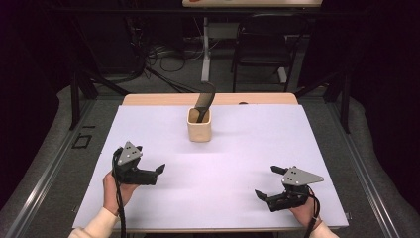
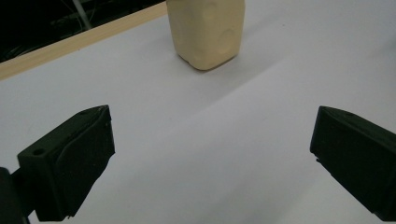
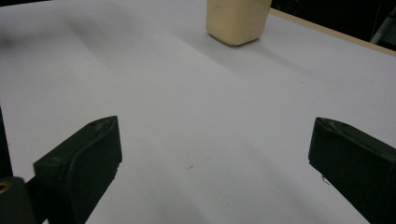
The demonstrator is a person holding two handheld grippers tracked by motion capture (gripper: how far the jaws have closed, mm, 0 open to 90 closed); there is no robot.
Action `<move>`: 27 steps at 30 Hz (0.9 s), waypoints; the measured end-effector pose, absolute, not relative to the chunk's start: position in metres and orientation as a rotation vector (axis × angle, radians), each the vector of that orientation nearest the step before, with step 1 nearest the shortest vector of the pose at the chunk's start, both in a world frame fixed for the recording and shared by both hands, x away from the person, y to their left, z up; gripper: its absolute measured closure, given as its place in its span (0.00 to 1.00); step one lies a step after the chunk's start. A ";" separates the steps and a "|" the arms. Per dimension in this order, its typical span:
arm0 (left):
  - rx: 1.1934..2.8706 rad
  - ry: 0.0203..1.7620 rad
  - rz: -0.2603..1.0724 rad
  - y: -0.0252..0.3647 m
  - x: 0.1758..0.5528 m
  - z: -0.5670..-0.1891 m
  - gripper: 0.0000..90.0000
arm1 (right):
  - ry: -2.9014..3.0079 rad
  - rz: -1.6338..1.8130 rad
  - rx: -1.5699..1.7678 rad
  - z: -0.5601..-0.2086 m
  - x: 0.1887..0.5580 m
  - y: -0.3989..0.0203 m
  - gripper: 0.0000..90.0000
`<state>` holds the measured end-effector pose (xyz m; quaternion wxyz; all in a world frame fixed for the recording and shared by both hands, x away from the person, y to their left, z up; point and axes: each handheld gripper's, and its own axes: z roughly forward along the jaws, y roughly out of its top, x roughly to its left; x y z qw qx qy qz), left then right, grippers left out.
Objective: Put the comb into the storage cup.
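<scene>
white paper covers the table (image 1: 163, 134), with a strip of bare wood along its far edge. at the near left, a person's hand holds the left gripper (image 1: 157, 170) just above the sheet, its jaws spread wide with nothing between them. at the middle of the far side stands a cream cup (image 1: 199, 126), upright, with a dark flat tool (image 1: 204, 102) leaning out of its top; the cup is well apart from both grippers. at the near right, the right gripper (image 1: 267, 182) is likewise held low, jaws wide apart and empty.
</scene>
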<state>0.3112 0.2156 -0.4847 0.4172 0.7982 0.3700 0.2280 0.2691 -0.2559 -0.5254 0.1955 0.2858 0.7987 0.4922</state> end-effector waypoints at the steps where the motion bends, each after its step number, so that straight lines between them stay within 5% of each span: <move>1: 1.997 0.932 0.574 0.216 0.309 -0.486 0.00 | 2.238 1.378 0.801 -0.526 0.269 -0.256 0.03; 27: 1.975 0.992 0.580 0.238 0.275 -0.522 0.00 | 2.245 1.373 0.804 -0.527 0.270 -0.257 0.02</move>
